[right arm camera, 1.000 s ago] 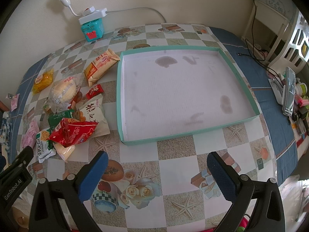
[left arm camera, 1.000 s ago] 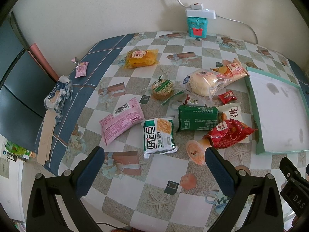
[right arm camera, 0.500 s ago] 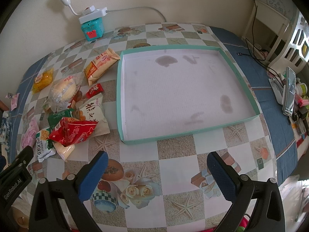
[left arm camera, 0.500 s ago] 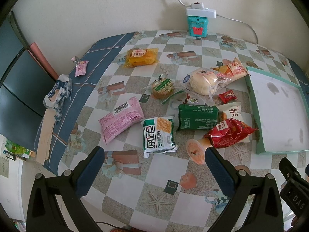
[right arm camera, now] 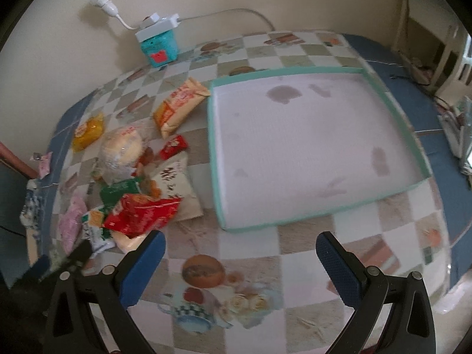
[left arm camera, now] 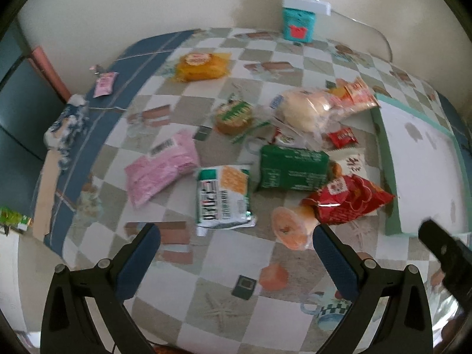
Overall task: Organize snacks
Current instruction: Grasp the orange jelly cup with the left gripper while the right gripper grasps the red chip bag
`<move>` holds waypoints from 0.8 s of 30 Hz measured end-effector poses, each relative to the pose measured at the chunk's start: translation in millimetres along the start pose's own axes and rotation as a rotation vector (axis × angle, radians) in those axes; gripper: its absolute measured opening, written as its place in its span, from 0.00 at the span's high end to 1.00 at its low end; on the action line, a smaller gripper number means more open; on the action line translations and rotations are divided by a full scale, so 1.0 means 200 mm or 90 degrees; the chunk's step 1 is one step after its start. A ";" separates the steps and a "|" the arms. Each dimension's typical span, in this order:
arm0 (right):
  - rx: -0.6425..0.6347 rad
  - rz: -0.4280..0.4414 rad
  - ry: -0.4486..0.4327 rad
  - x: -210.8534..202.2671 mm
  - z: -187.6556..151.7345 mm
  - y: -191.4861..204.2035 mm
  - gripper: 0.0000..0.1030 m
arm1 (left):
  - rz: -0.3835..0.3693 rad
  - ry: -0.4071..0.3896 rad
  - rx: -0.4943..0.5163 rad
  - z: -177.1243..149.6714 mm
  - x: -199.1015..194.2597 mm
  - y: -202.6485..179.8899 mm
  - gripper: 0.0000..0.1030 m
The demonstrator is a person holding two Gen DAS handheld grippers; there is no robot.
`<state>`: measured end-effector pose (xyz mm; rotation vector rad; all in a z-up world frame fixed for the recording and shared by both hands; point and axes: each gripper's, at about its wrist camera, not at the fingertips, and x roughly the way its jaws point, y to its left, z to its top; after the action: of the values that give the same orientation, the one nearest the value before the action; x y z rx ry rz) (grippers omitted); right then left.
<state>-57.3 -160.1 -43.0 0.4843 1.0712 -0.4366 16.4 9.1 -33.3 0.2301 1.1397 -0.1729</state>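
Both tools, left [left arm camera: 236,246] and right [right arm camera: 240,249], gape empty. The red bag [left arm camera: 348,199] looks light, crinkly and slippery (pinch its sealed edge); tray [right arm camera: 216,159] waits bare.

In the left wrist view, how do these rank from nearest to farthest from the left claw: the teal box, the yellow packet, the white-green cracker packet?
From the left claw:
1. White-green cracker packet, just ahead, centre.
2. Yellow packet, farther back, slightly left.
3. Teal box, at the wall, back right.
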 end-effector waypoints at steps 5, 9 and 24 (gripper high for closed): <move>0.019 0.041 0.010 0.04 0.05 0.01 0.00 | -0.022 0.010 0.031 0.01 0.04 -0.07 0.02; 0.019 0.065 0.017 0.07 0.08 0.05 0.00 | -0.059 0.026 0.048 0.03 0.09 -0.12 0.11; 0.030 0.067 0.036 0.14 0.12 0.10 0.00 | -0.112 0.052 0.079 0.02 0.18 -0.21 0.56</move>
<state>-17.3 -159.8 -56.8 0.5949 1.0861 -0.3570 24.4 -33.2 -67.3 0.2480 1.2322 -0.3930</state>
